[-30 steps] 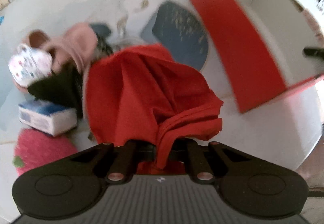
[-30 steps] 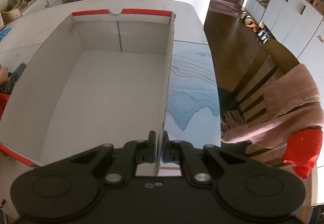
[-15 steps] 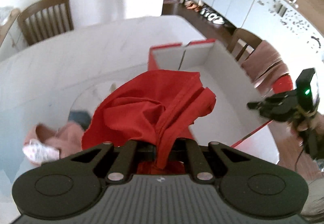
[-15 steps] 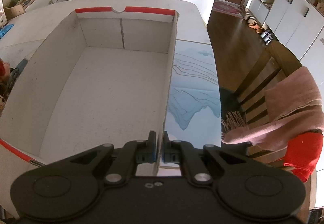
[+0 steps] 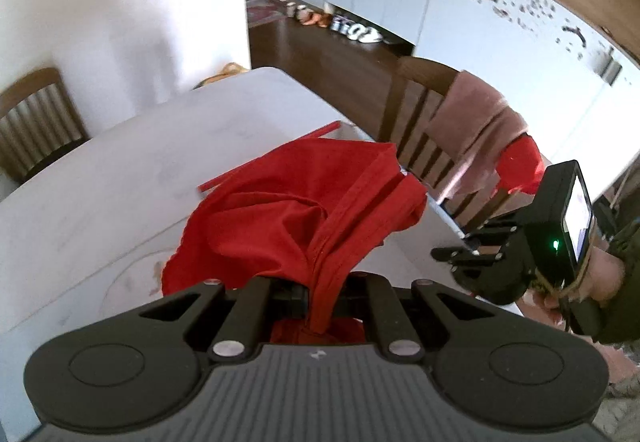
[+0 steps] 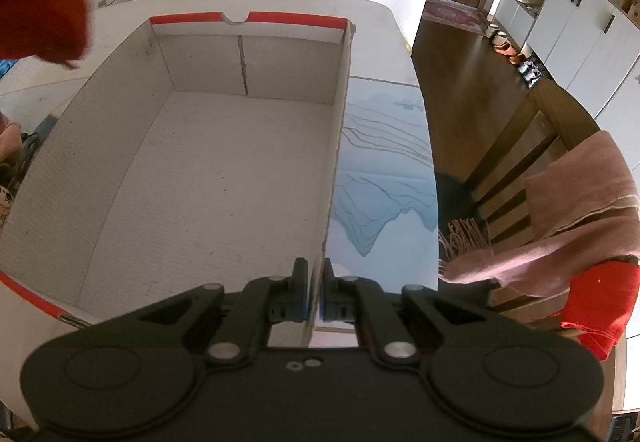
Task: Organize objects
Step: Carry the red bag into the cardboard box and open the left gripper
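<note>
1. Red cloth (image 5: pixel 296 214) hangs bunched from the left claw (image 5: pixel 316 294), whose fingers are clamped on a gathered fold of it. It is held up in the air above the bench (image 5: pixel 100 178), not resting on anything.
2. In the right wrist view a corner of the same cloth shows at the upper left, above the box's left side. Lifted this high, the loose fabric should clear the box rim.
3. The cardboard box (image 6: pixel 224 178) sits open on the bench with nothing visible inside it.
4. The right claw (image 6: pixel 316 294) is closed on the box's right wall, one finger inside and one outside. I judge this is to steady the light box while the cloth comes in.
5. The step in hand looks like carrying the cloth over the opening. Lowering and release are not yet done.
</note>
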Demonstrator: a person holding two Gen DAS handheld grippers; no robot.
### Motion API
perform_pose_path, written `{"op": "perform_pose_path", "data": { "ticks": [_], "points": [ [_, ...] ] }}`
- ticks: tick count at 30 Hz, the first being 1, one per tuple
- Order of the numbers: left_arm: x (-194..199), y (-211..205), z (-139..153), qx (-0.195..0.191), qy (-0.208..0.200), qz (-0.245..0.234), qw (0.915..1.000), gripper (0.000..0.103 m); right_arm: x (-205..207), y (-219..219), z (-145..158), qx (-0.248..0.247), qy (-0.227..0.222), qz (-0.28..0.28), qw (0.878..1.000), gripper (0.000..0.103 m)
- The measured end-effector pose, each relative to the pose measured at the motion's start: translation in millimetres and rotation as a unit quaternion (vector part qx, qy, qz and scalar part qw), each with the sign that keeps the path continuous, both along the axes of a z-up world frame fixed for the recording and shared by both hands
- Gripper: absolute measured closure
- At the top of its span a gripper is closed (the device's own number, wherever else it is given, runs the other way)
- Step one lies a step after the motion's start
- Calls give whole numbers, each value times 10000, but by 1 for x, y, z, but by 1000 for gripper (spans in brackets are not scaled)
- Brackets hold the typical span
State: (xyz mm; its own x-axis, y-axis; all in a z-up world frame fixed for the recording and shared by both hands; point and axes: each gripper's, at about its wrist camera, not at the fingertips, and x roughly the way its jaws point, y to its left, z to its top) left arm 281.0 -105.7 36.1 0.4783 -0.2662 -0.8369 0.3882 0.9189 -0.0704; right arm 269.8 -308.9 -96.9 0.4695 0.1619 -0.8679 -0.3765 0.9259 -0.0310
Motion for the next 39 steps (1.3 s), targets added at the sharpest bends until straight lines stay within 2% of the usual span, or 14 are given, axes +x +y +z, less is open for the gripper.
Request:
{"op": "perform_pose_path", "data": {
  "ticks": [7,13,20,25,39],
  "points": [
    [32,-35,-34,188,32,-285,9994,96,1,1,0,-26,18,58,10000,98],
    [55,-56,-82,411,362,-362,9978,96,1,1,-1,-59,32,79,9999,99],
    [63,-66,-131,699,804,-402,9935,96,3,2,0,-69,97,25,9999,99],
    [62,-68,-152,798,1034,-467,9903,96,3,4,1,-86,156,-63,9998,99],
    [68,-63,-185,800,1582,-382,9834,94,8,3,0,-79,286,-25,9996,99]
  ]
}}
